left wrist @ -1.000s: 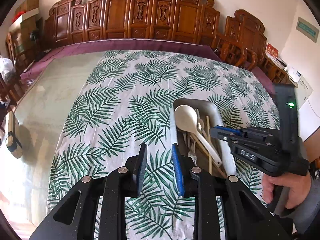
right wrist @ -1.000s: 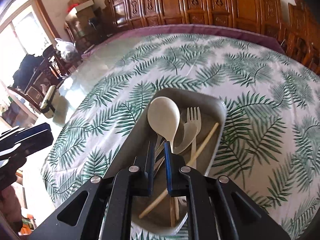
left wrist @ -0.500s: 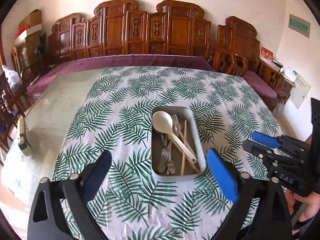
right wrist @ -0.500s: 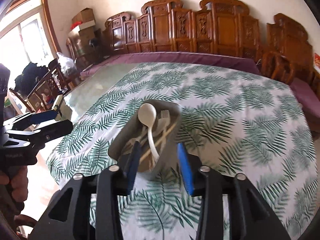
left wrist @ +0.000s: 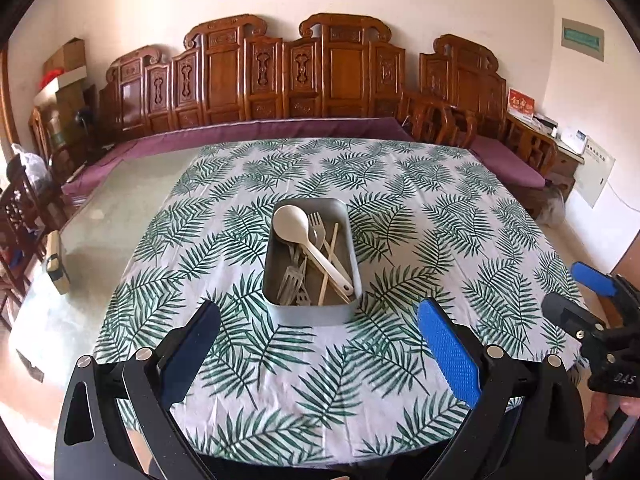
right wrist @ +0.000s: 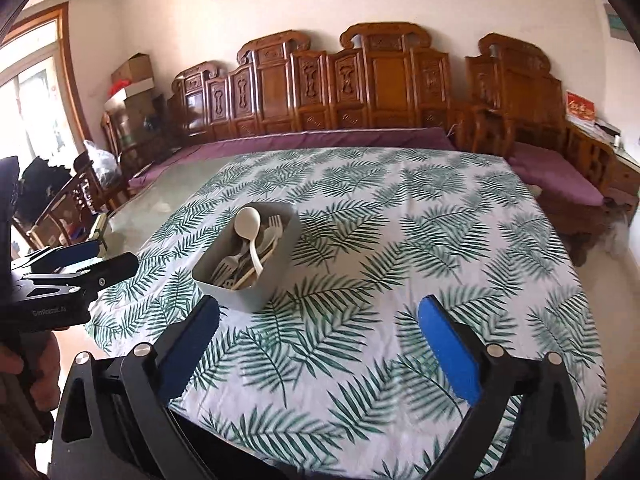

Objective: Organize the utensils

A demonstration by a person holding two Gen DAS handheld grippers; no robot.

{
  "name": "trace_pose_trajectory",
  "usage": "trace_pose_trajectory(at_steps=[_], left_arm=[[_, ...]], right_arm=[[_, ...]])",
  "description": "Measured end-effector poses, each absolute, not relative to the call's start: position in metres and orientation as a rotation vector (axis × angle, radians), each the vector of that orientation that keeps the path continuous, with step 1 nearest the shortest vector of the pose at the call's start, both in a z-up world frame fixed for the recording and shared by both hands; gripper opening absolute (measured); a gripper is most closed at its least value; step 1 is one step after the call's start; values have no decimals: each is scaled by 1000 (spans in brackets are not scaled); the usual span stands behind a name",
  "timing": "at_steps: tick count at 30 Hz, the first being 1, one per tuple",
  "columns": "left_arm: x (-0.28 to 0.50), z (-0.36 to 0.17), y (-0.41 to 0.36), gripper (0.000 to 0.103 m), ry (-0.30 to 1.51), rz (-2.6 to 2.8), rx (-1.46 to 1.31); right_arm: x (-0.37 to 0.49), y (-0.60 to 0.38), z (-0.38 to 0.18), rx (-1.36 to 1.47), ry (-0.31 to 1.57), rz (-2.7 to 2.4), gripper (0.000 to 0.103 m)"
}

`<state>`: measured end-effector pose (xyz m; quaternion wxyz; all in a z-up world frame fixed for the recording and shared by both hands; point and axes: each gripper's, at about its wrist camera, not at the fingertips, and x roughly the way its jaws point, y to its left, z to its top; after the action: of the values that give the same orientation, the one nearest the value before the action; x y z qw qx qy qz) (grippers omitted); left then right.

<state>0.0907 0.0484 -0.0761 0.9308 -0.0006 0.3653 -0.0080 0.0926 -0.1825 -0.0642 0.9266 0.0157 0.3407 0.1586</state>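
A grey bin (left wrist: 280, 280) stands mid-table on the palm-leaf cloth; it also shows in the right wrist view (right wrist: 276, 268). In it lie a white spoon (left wrist: 294, 226), forks (left wrist: 290, 278) and chopsticks (left wrist: 330, 258). My left gripper (left wrist: 318, 344) is wide open and empty, pulled back near the table's front edge, in line with the bin. My right gripper (right wrist: 318, 342) is wide open and empty, back from the bin and to its right. Each gripper shows in the other's view: the right one (left wrist: 588, 296) at the left view's right edge, the left one (right wrist: 86, 260) at the right view's left edge.
The leaf-print cloth (left wrist: 420, 216) covers most of a glass-topped table (left wrist: 116, 208). A small box (left wrist: 56, 260) sits at the table's left edge. Carved wooden benches with purple cushions (left wrist: 280, 132) run along the back wall. Chairs stand at the left (right wrist: 68, 208).
Both grippers have drawn back from the bin toward the table's front edge and opened wide. The spoon that sat by the right jaws now rests in the bin.
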Motion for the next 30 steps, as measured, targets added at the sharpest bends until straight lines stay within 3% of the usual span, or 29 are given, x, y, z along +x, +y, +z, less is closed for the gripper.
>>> trace_pose_trajectory(at_steps=[19,30], left_arm=[[23,16,17,95,543,-70,-7],[3,34,12,95,487,-65,-1]], right_arm=[[18,-210,38,15,431,267,100],[-1,-217,56,29,386,253,100]])
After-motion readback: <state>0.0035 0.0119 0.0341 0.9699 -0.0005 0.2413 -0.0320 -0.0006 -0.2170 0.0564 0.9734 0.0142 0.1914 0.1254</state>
